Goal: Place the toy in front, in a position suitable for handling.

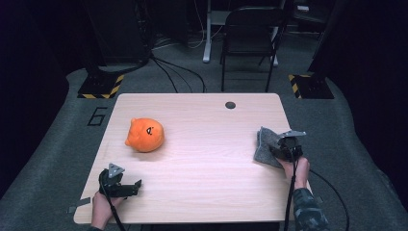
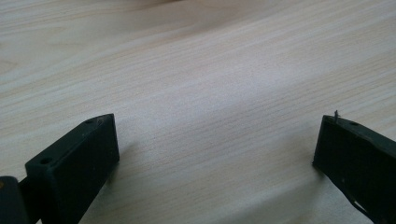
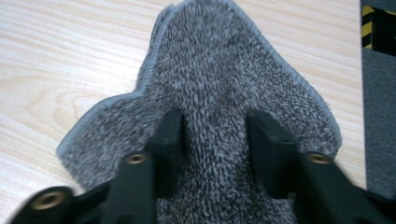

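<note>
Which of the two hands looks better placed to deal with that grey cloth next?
The right one, probably. The right gripper already sits over the grey cloth with a fold of it between its parted jaws. The left gripper rests open on bare table, far across from the cloth.

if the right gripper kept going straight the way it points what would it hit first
Likely the grey cloth: the right gripper already has a raised fold of it between its parted jaws, with bare table beyond.
</note>
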The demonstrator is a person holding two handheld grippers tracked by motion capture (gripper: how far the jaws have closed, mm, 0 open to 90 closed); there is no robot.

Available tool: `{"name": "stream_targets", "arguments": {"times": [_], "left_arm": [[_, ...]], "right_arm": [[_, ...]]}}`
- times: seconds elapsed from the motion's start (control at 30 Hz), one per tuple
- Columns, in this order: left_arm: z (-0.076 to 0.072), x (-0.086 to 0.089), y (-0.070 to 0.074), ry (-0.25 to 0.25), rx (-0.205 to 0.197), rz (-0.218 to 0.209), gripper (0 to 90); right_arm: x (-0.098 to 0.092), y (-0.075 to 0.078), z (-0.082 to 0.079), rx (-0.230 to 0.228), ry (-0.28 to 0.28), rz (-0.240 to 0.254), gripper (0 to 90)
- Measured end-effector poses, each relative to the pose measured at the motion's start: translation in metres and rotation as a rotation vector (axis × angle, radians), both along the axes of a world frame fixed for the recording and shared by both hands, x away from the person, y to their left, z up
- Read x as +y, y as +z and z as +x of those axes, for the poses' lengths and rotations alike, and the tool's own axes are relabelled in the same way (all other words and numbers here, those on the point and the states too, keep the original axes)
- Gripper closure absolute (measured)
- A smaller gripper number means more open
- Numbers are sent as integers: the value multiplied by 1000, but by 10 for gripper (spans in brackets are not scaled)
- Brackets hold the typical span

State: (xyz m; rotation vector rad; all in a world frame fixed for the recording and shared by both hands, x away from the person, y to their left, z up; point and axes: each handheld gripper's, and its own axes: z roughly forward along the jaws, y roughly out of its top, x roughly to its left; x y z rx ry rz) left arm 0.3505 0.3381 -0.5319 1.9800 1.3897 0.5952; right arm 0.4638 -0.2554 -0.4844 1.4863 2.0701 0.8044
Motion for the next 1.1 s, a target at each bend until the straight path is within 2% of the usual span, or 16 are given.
{"name": "stream_targets", "arguments": {"times": [0.13, 0.23, 0.43, 0.57, 0.6, 0.73, 1.0, 1.1], "left_arm": [[0, 0, 0, 2, -3, 0, 0], [0, 0, 0, -2, 4, 2, 0], [0, 0, 0, 2, -3, 0, 0], [0, 0, 0, -1, 1, 2, 0], [0, 0, 0, -5, 2, 1, 0], [0, 1, 0, -3, -4, -2, 0], [1, 5, 0, -9, -9, 4, 0], [3, 6, 2, -16, 1, 5, 0]], "right_arm": [[-2, 6, -4, -21, -17, 26, 365], [-3, 12, -7, -43, 2, 32, 288], [3, 22, -18, -32, 36, 34, 160], [4, 27, -25, -31, 50, 40, 135], [4, 30, -31, -34, 64, 54, 113], [3, 33, -45, -27, 87, 54, 61], [2, 33, -76, -8, 114, 55, 15], [0, 31, -87, -6, 125, 57, 13]]}}
